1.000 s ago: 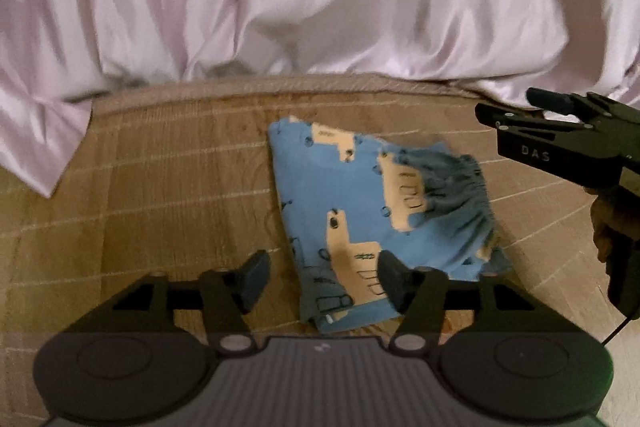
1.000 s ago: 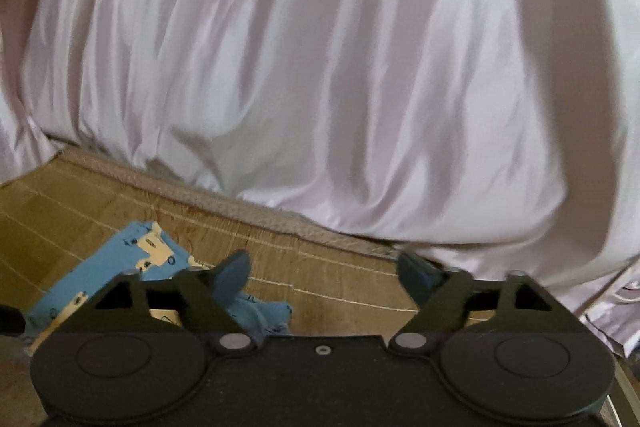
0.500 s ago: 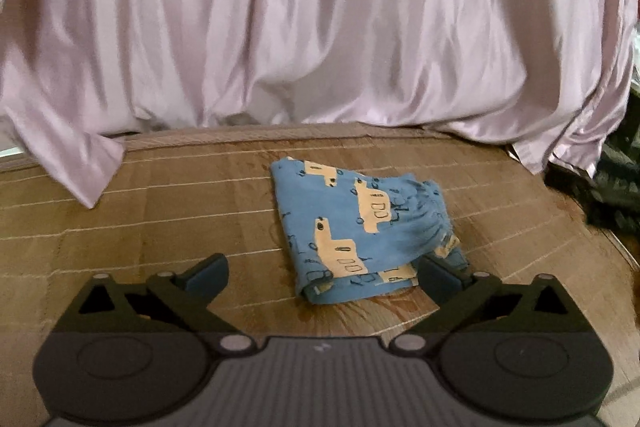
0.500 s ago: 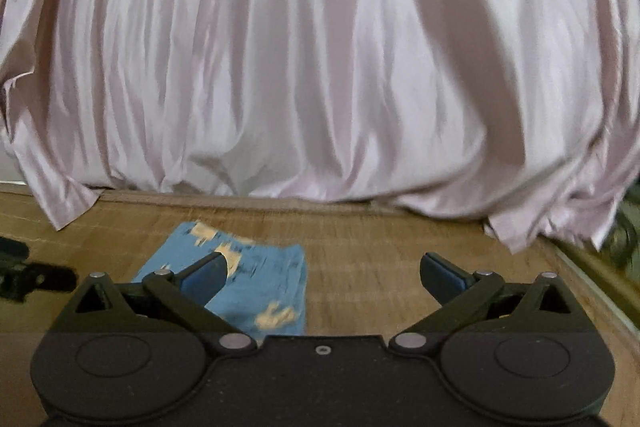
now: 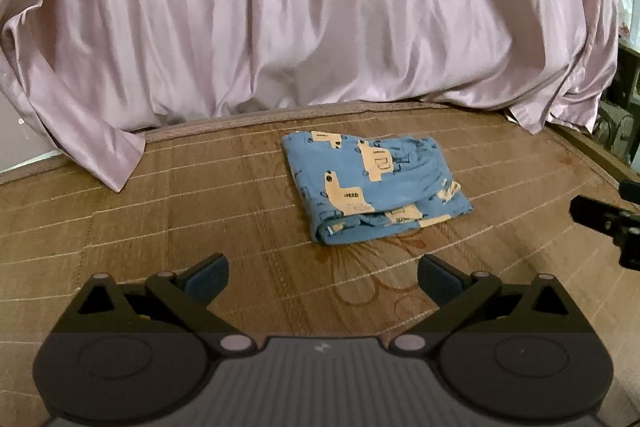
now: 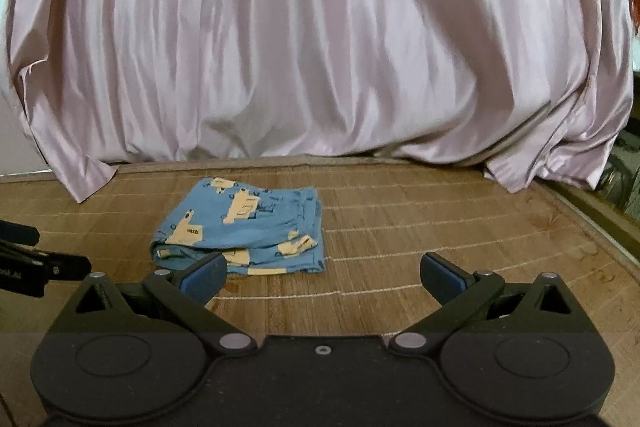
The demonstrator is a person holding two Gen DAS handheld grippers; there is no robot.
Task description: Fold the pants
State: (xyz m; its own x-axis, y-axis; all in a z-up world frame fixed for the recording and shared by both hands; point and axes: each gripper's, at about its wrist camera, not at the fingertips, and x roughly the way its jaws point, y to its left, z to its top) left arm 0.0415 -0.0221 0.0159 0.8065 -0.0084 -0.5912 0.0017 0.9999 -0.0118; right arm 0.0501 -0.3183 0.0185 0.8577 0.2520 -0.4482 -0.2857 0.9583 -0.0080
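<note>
Pants [image 5: 374, 191] lie folded into a compact bundle on the mat [image 5: 160, 227], ahead of both my tools and touching neither. From my left gripper [image 5: 322, 277] the bundle sits forward and slightly right of centre; from my right gripper [image 6: 322, 275] it sits forward and to the left, just past the left fingertip [image 6: 204, 273]. Both grippers are spread wide and hold nothing. The bundle's long axis runs roughly front to back as the left tool sees it, with the layered edges facing me. I judge the fold largely complete. If a further tuck is needed, the right gripper appears nearer, and the move would be forward and leftward from it.
</note>
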